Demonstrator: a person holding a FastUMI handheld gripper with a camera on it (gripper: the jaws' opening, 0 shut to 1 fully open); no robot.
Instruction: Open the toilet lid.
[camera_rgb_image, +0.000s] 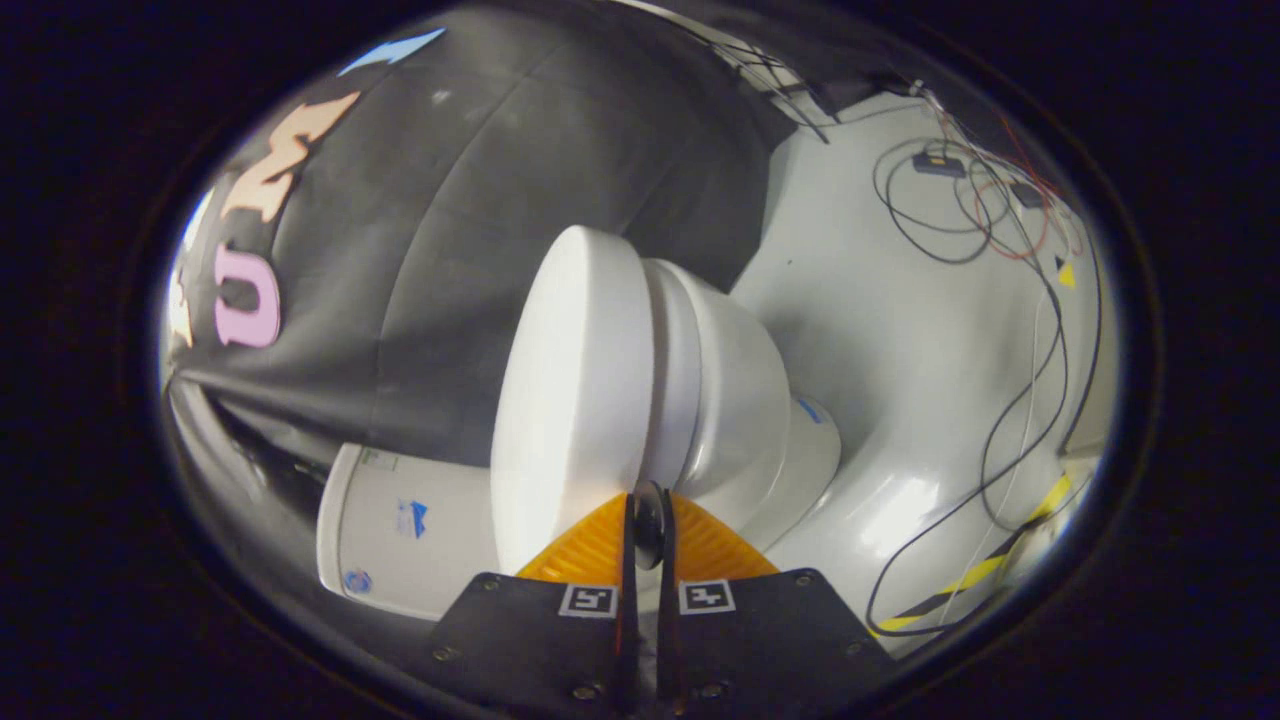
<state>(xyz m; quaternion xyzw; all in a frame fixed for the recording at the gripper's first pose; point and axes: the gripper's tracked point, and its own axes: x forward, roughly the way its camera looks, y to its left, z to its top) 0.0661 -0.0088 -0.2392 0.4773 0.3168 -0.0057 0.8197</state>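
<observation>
One gripper view, rolled sideways, listed left to right.

Black cloth wall (450, 250): hangs creased behind everything.

Toilet tank (400, 530): white, lying toward the near left, partly behind the lid; small blue marks on its face.

Toilet lid (575, 400): white, smooth, oval; appears lowered against the seat with only a thin dark seam between them. Its front edge sits just ahead of the fingertips.

Gripper (648, 510): two orange ribbed fingers (590, 555) on black mounts bearing square markers. Jaws narrow, almost together, tips at the seam where lid meets seat; a small dark rounded piece sits between them. Whether both fingers press on the lid edge cannot be told.

Toilet bowl (740, 400): white, bulging beyond the lid, base widening onto the floor.

Floor (900, 330): pale grey, glossy.

Cables (1000, 430): black, red and white, looping across the floor; yellow-black striped tape (990, 565) nearby.
</observation>
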